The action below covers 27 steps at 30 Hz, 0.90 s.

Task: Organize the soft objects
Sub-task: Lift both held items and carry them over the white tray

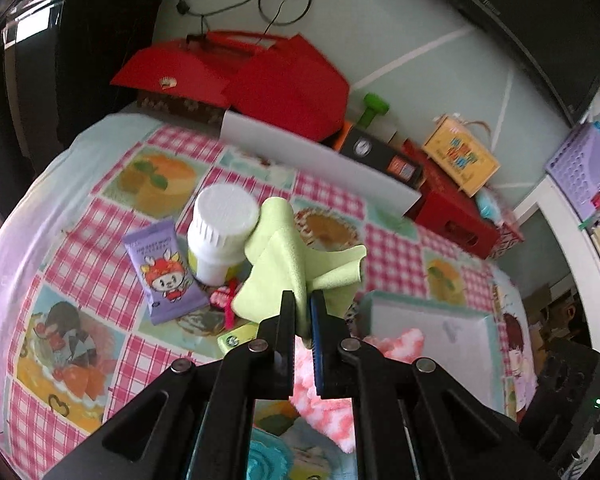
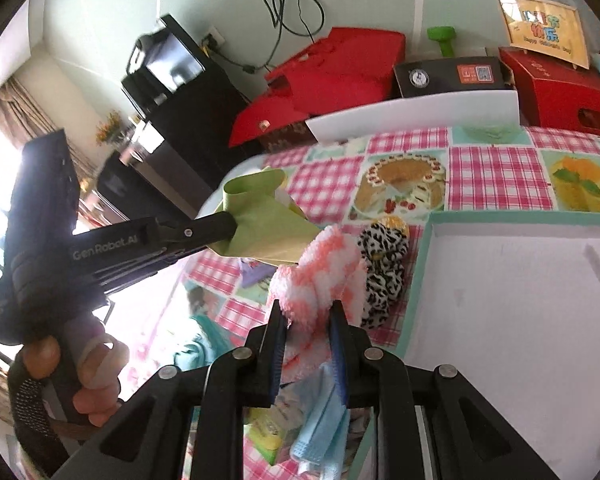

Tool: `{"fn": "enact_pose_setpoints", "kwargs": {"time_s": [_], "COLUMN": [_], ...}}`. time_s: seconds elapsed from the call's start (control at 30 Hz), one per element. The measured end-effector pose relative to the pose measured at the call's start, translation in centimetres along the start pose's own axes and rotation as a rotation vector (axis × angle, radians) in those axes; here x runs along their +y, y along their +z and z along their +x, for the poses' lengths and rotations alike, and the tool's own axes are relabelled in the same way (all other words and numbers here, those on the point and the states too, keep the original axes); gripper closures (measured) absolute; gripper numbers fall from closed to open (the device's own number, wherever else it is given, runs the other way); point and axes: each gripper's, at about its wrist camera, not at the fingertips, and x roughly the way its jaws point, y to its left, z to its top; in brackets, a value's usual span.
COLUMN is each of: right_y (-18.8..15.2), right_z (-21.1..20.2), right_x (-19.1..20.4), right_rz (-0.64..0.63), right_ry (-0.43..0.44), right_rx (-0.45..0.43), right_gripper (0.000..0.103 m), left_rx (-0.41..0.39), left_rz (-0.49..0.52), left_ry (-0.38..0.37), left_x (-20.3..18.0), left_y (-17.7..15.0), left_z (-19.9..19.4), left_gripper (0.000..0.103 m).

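Sorting is underway: the left claw (image 1: 303, 300) is pinching a light green cloth (image 1: 288, 256) clear of the table (image 1: 100, 264), while the right claw (image 2: 305, 312) is gripping a fluffy pink-and-white piece (image 2: 320, 272), possibly a sock. Next, both probably need carrying over the pale tray (image 2: 520, 320) and releasing. That tray is looking empty where visible. A leopard-print soft item (image 2: 382, 272) is waiting just beside its rim.
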Motion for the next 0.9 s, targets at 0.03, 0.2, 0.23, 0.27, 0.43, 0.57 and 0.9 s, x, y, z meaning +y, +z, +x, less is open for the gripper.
{"fn": "enact_pose_setpoints", "kwargs": {"time_s": [0.03, 0.2, 0.23, 0.27, 0.43, 0.57, 0.9], "right_y": [0.1, 0.4, 0.5, 0.7, 1.1, 1.6, 2.4], "right_z": [-0.1, -1.4, -1.7, -2.1, -4.5, -6.9, -13.9], "right_x": [0.0, 0.1, 0.2, 0.3, 0.5, 0.4, -2.6], "right_rz": [0.005, 0.008, 0.006, 0.003, 0.006, 0.009, 0.051], "right_ry": [0.006, 0.032, 0.035, 0.038, 0.062, 0.067, -0.063], "right_rx": [-0.004, -0.037, -0.045, -0.057, -0.116, -0.177, -0.339], "right_gripper": [0.081, 0.081, 0.081, 0.081, 0.081, 0.081, 0.081], "left_rx": [-0.014, -0.061, -0.073, -0.079, -0.158, -0.21, -0.256], "left_rz": [0.002, 0.008, 0.006, 0.007, 0.028, 0.06, 0.176], "left_ry": [-0.009, -0.023, -0.029, -0.03, -0.051, -0.07, -0.14], "left_x": [-0.2, -0.5, -0.6, -0.7, -1.7, -2.8, -7.3], "left_y": [0.1, 0.4, 0.5, 0.5, 0.6, 0.6, -0.3], "left_z": [-0.5, -2.1, -2.5, -2.8, -5.7, -7.6, -8.9], "left_gripper": [0.097, 0.097, 0.097, 0.097, 0.097, 0.097, 0.097]}}
